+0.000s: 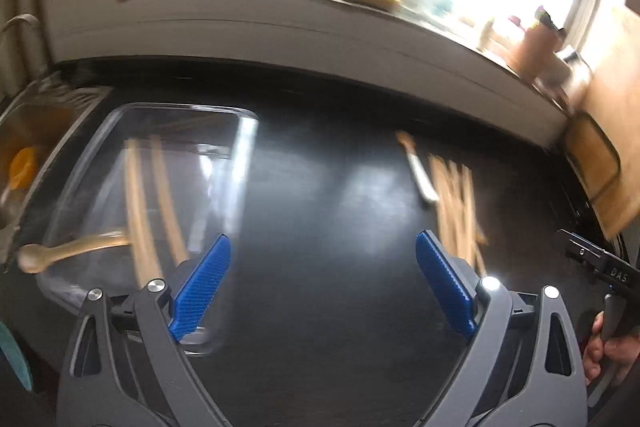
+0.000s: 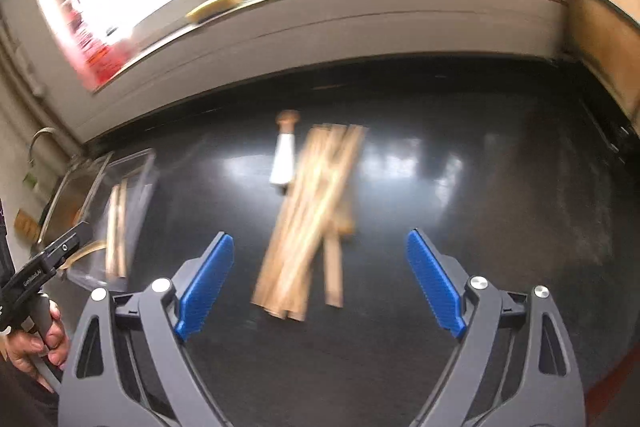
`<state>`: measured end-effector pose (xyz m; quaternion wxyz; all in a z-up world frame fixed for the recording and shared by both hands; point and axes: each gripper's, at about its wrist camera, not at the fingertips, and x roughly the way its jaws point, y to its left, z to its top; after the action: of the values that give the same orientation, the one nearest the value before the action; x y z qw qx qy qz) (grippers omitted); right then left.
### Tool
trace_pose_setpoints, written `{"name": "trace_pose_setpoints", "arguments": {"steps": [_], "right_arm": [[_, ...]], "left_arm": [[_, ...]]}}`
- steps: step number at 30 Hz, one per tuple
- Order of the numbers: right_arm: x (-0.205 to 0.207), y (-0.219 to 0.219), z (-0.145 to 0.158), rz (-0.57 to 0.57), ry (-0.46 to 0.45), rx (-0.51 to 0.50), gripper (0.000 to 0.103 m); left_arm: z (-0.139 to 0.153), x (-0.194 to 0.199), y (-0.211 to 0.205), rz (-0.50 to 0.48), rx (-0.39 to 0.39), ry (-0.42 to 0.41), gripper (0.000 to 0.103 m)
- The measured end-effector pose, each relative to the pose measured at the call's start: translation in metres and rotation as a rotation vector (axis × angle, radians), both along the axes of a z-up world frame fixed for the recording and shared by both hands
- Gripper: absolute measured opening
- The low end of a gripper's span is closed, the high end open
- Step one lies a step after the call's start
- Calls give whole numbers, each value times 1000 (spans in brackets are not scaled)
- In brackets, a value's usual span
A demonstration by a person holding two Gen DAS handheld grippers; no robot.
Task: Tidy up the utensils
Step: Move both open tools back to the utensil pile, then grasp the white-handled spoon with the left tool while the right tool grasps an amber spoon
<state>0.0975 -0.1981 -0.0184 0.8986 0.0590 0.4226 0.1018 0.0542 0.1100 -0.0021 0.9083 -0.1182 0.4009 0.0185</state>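
At the far left of the dark table stands a clear container; two wooden sticks already lie inside it, and a wooden spoon leans over its left rim, its bowl hanging outside. The left gripper hovers just right of the container with its jaws spread wide and nothing between them. To the right of the container, well apart from it, lies the pile of wooden utensils, loose and crossing one another; a knife with a pale blade and a brown handle lies touching the pile on its left side. The right gripper is also wide open and empty, and points at the near end of the pile.

I judge that the sorting is partly done and the step in hand is reaching for the next piece. The next move asks to lower the right gripper over one single stick and close on it alone; the pieces overlap, so two may come up together.
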Motion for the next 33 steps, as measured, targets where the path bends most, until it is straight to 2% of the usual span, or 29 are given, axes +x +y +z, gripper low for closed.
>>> {"name": "trace_pose_setpoints", "arguments": {"steps": [3,9,16,22,28,33], "right_arm": [[-6,-24,-1,-19,-6,-3,85],[-7,-33,-2,-8,-20,-16,85],[4,-29,-10,11,-3,-24,85],[25,-23,-22,18,25,-45,85],[63,-13,-47,20,63,-101,85],[104,-1,-74,35,113,-120,85]], "left_arm": [[-2,11,-29,-51,7,9,91],[-1,18,-61,-101,30,15,91],[-6,28,-66,-113,47,37,91],[-16,50,-67,-121,54,59,91],[-42,102,-79,-150,83,117,91],[-71,166,-97,-189,109,166,91]]}}
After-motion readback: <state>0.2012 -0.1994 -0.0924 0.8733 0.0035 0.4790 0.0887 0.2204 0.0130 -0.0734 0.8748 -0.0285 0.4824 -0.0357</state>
